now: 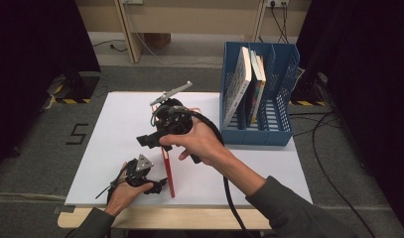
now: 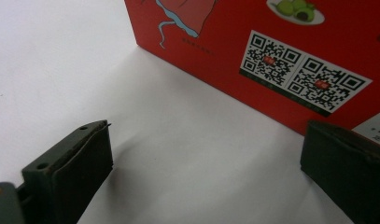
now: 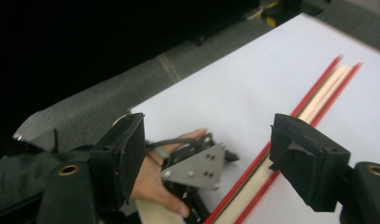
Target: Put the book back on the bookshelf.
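- Red was the colour of the moment: a thin red book [image 1: 168, 171] stood on its edge on the white desk [image 1: 115, 134], toward the near edge, with its long axis running from near to far.
- Nearest the person, the left gripper [image 1: 157, 185] sat low on the desk beside the book's near end. In the left gripper view its fingers [image 2: 80, 163] stood wide apart and held nothing, with the book's red cover [image 2: 281, 56] just ahead of them. It looked placed there to steady the book and keep it from tipping.
- A little farther on, the right gripper [image 1: 146, 141] hovered over the book's top edge. In the right gripper view its fingers [image 3: 309, 158] were spread wide, empty, one to each side of the book's line, so the pale pages [image 3: 290, 126] showed between two red covers. That looked like a line-up for a pinch across the thickness, not yet made.
- Past the grippers, the book's far end pointed toward the back of the desk.
- Farthest off, at the desk's back right, a blue file rack [image 1: 285, 79] held other books [image 1: 249, 84] leaning upright in its slots, with free slots left. Standing the red book up probably suited it to slide in the same way.
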Demonstrator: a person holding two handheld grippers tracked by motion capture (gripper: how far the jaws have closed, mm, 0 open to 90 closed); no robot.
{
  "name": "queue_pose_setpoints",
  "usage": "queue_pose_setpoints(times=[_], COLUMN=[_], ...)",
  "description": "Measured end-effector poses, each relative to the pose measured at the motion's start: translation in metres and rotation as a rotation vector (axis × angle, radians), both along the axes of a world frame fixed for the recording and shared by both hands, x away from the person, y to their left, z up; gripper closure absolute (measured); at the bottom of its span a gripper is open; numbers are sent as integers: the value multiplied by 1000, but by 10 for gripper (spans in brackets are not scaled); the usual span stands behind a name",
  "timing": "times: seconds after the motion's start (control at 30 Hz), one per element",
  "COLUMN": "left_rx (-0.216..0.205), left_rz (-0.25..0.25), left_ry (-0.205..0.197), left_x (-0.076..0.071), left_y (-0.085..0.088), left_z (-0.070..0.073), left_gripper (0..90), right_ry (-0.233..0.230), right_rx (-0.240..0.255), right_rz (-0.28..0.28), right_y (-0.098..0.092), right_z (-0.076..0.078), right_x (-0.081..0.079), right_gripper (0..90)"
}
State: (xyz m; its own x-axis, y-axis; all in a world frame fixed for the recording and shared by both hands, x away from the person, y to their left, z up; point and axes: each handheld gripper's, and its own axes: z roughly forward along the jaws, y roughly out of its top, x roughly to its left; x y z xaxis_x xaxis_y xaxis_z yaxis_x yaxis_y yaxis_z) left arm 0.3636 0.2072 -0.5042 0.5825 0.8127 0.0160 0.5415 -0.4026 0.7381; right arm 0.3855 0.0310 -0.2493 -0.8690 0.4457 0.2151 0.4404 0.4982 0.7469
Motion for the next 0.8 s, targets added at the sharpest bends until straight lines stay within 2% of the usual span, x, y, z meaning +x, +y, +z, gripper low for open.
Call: queue_pose_setpoints(times=[0.07,0.13,0.17,0.2,0.23,0.3,0.33,0.57,0.8], left_rx=[-2,-3,-4,-4,-5,-6,-7,-3,-10], left_rz=[1,0,-1,-3,-3,-2,-4,-3,-9], left_ry=[1,2,3,4,6,11,11,4,5], left_x=[0,0,0,0,1,1,1,0,1], left_y=[0,0,0,0,0,1,1,0,0], left_z=[0,0,0,0,0,0,0,0,0], left_gripper=[15,17,17,18,20,16,16,20,27], right_ry=[-4,11,72,150,168,148,157,126,111], right_rx=[10,-74,-101,-84,-85,-112,-116,-152,-243], right_rz=[-37,-74,-74,-57,-59,-59,-66,-65,-36], right_y=[-7,-12,-15,-17,-18,-18,-18,-22,-14], right_z=[4,-4,-11,-20,-25,-29,-29,-25,-33], right_x=[7,17,24,29,32,34,35,39,44], right_gripper=[249,227,252,263,256,264,283,358,451])
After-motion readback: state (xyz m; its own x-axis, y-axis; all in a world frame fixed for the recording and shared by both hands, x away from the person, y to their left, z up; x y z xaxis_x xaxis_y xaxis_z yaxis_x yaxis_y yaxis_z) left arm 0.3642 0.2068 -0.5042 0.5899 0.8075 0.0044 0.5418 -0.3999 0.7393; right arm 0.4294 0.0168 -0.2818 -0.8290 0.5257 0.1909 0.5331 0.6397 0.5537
